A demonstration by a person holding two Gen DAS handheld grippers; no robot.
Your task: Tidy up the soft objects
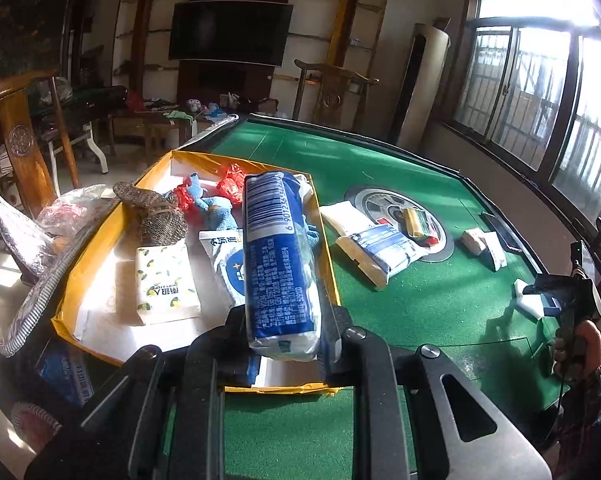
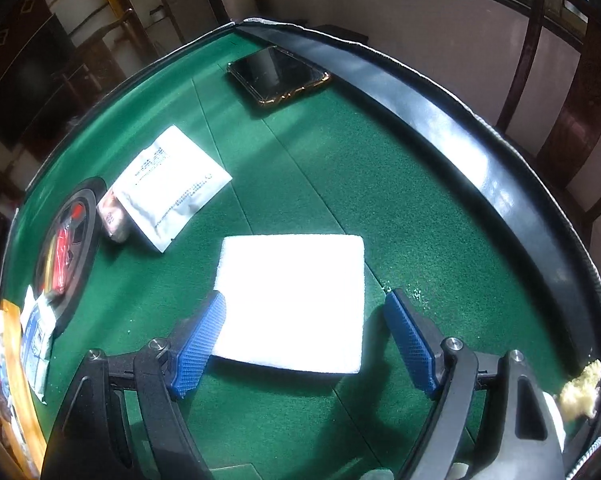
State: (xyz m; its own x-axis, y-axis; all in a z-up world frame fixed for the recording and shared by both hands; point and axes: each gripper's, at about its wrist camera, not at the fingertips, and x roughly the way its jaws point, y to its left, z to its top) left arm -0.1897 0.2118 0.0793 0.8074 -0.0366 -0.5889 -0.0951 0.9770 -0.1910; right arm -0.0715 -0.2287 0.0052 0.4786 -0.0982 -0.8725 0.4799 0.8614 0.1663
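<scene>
Left tongs (image 1: 284, 344) clamped on blue pack (image 1: 278, 260), held over yellow box (image 1: 80, 264) for drop-in. Right tongs (image 2: 304, 344) open astride white pad (image 2: 292, 300) on green surface (image 2: 420, 220), positioned for pickup.

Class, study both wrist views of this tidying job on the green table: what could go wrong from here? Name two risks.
1. The left gripper pinches only the bottom end of the tall blue tissue pack over the yellow box; it may tip and land badly.
2. The right gripper is open around the white pad; the left pad overlaps its edge, so closing may crumple it.
</scene>
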